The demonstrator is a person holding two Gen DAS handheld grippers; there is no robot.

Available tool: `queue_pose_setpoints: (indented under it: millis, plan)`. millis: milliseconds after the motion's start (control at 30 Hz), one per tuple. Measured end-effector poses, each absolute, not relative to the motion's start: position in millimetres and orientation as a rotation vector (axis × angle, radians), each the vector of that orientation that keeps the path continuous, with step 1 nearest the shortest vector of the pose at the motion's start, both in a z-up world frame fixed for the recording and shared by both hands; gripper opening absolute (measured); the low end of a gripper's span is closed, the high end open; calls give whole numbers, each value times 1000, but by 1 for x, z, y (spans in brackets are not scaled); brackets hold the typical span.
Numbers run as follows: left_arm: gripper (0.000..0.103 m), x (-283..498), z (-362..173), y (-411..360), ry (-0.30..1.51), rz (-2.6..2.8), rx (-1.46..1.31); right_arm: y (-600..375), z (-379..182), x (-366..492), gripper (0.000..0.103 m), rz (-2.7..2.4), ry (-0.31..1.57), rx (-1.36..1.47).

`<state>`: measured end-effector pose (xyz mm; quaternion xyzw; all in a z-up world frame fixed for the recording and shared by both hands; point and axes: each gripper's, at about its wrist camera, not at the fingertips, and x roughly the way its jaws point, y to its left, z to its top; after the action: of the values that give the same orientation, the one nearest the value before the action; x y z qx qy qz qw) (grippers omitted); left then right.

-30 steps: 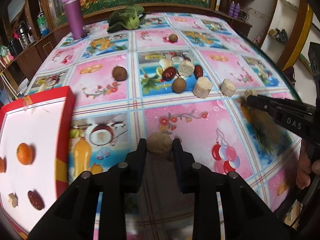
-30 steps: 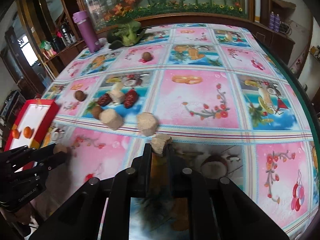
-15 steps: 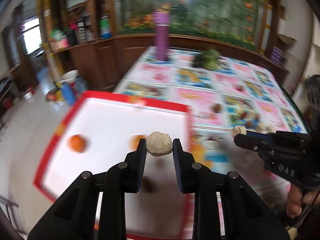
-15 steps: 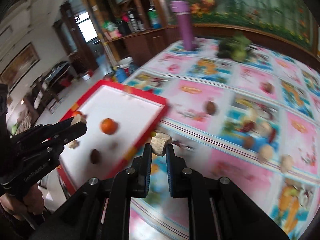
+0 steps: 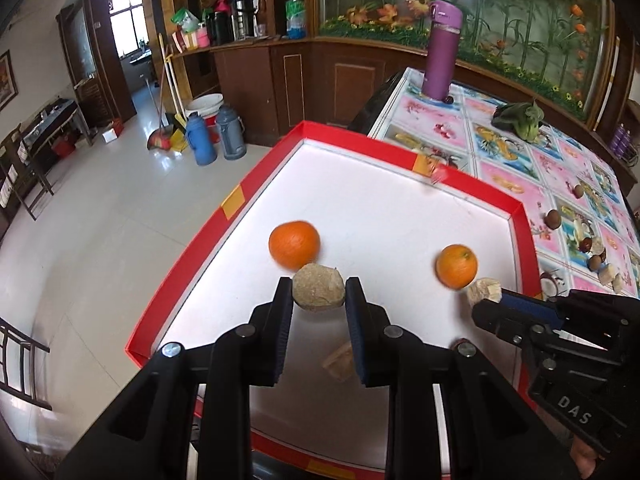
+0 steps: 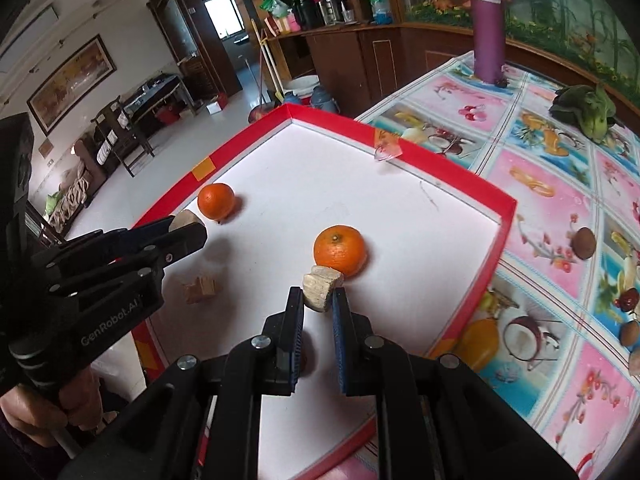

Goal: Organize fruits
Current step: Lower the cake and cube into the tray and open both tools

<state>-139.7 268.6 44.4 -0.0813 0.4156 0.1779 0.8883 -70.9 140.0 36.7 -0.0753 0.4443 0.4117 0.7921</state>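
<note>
My left gripper [image 5: 319, 300] is shut on a round tan fruit [image 5: 318, 287] and hangs over the white tray with the red rim [image 5: 472, 186]. My right gripper [image 6: 319, 300] is shut on a pale beige chunk [image 6: 321, 285], also above the tray [image 6: 400, 152]. Two oranges [image 5: 294, 244] [image 5: 456, 266] lie on the tray; the right wrist view shows them too [image 6: 216, 201] [image 6: 340, 251]. A tan chunk [image 6: 201, 289] rests on the tray floor below the left gripper [image 6: 188, 224]. The right gripper [image 5: 486, 300] shows at the right of the left wrist view.
Several loose fruits [image 5: 553, 219] [image 6: 583, 243] remain on the patterned tablecloth to the right of the tray. A purple bottle [image 5: 442, 50] and a green vegetable [image 5: 520, 118] stand at the table's far end. The tray's left side overhangs the tiled floor [image 5: 100, 216].
Both grippers have swung left from the tablecloth to above the tray, each still holding its piece. The oranges now sit just ahead of the fingertips.
</note>
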Motion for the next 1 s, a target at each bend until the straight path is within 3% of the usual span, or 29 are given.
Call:
queue_pose_setpoints:
  millis: [267,333,400,600,800,1000]
  plan:
    - [29,-144,37,280,896,401,-181,150,28,-77,13,893,1003,-183]
    - [35,-145,37,281,900,409,-178,150,30,-80,13,902,1009,-185]
    - [53,-146,39,280,895,417,-173,149,33,-82,17,898,1003,-188]
    - [72,-150,53,271,859,415,-149,135,46,-82,19,889,961,-155]
    - [82,-149,65,247,833,377,-115,109,63,-79,28,857,901,-110]
    - [86,-146,75,202,821,276,-74,65,72,-68,29,785,872,-52]
